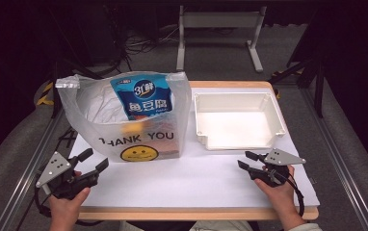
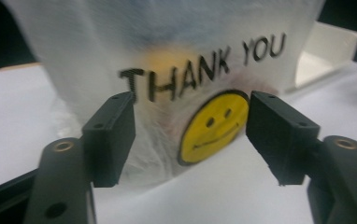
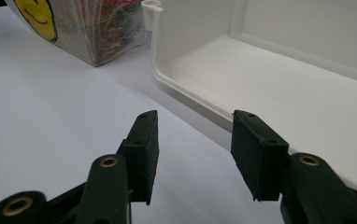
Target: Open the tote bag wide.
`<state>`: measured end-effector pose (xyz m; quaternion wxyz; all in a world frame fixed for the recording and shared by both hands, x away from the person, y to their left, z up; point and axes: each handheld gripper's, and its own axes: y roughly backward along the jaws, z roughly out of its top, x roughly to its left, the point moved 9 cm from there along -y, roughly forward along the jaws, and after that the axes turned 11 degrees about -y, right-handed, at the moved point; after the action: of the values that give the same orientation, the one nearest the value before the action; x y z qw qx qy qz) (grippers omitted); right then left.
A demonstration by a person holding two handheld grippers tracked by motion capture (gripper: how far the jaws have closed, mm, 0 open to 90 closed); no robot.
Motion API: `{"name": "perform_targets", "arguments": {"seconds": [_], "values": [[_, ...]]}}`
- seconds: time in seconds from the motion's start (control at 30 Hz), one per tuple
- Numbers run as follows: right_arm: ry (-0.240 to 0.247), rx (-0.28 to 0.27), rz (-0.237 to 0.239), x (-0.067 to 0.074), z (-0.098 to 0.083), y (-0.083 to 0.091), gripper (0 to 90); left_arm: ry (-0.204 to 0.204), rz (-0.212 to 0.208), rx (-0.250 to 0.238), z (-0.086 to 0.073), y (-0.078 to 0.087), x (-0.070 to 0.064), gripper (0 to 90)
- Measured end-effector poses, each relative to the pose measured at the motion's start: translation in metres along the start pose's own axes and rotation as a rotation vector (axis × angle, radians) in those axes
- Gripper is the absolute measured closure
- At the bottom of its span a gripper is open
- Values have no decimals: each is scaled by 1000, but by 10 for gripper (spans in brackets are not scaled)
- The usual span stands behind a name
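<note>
Just ahead of the left hand-held gripper (image 1: 95, 160) stands the bag (image 1: 124, 115).

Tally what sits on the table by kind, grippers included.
Plastic bag: 1
Blue snack packet in the bag: 1
White tray: 1
Grippers, left gripper and right gripper, both open: 2
Total: 5

- Table (image 1: 196, 214): wooden top, mostly covered by a white sheet (image 1: 191, 180).
- Bag (image 1: 124, 120): translucent plastic, stands upright on the sheet's left half.
- Tray (image 1: 240, 120): white, just right of the bag.
</note>
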<state>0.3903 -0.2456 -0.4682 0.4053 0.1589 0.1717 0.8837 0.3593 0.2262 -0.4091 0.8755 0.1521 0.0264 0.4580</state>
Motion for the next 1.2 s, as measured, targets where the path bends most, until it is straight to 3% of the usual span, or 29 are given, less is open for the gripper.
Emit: {"name": "perform_targets", "arguments": {"seconds": [0.13, 0.23, 0.27, 0.43, 0.57, 0.7, 0.77, 0.87, 1.1, 1.2], "values": [[-9, -5, 1, -2, 0, 2, 512, 24, 48, -10, 3, 4, 16, 299], [-11, -13, 3, -1, 1, 2, 507, 13, 105, -14, 9, 7, 28, 265], [-9, -8, 1, -1, 0, 1, 506, 8, 106, -8, 10, 7, 32, 238], [3, 3, 2, 2, -1, -1, 502, 39, 78, 14, 12, -3, 47, 180], [13, 1, 4, 3, 0, -1, 501, 60, 30, -1, 15, -11, 54, 254], [13, 3, 9, 4, -1, -1, 498, 26, 1, -19, 18, -18, 53, 279], [16, 6, 8, 5, -1, -2, 498, 9, 7, -47, 17, -24, 52, 348], [21, 4, 13, 6, -1, -2, 497, 21, -25, -62, 13, -31, 50, 440], [26, 3, 26, 8, 0, -3, 493, -8, -39, -62, 12, -28, 47, 830], [20, -4, 26, 8, 3, -3, 482, -13, -45, -61, 12, -27, 46, 894]]}}
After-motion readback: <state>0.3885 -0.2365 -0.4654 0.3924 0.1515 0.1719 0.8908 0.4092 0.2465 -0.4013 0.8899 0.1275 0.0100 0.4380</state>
